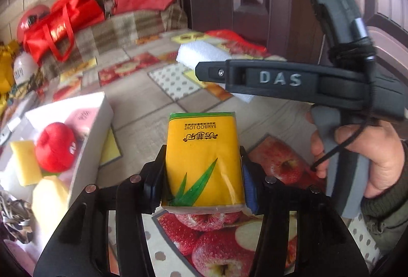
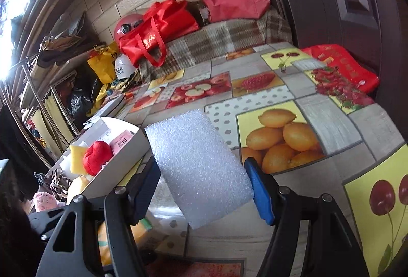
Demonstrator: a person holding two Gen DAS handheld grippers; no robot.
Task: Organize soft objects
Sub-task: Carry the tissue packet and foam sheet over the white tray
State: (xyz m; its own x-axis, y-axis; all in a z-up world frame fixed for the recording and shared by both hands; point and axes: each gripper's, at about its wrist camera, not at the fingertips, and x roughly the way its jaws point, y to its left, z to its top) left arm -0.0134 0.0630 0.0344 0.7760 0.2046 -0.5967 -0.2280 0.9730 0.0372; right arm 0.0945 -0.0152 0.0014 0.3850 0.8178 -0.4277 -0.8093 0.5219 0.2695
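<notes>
Both grippers loaded, box off to the left.

Your left gripper [image 1: 202,175] has its fingers clamped on the yellow bamboo-print tissue pack [image 1: 202,159], long axis pointing away from you; your right gripper [image 2: 204,190] pinches the white foam sheet [image 2: 197,167] across its width. The white cardboard box [image 1: 97,121] of soft things sits at lower left in both views, nearer your left hand, above the fruit-print surface [image 2: 329,108].

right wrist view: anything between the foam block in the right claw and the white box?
Nothing. In the right wrist view only bare fruit-print tablecloth separates the foam block from the white box.
</notes>
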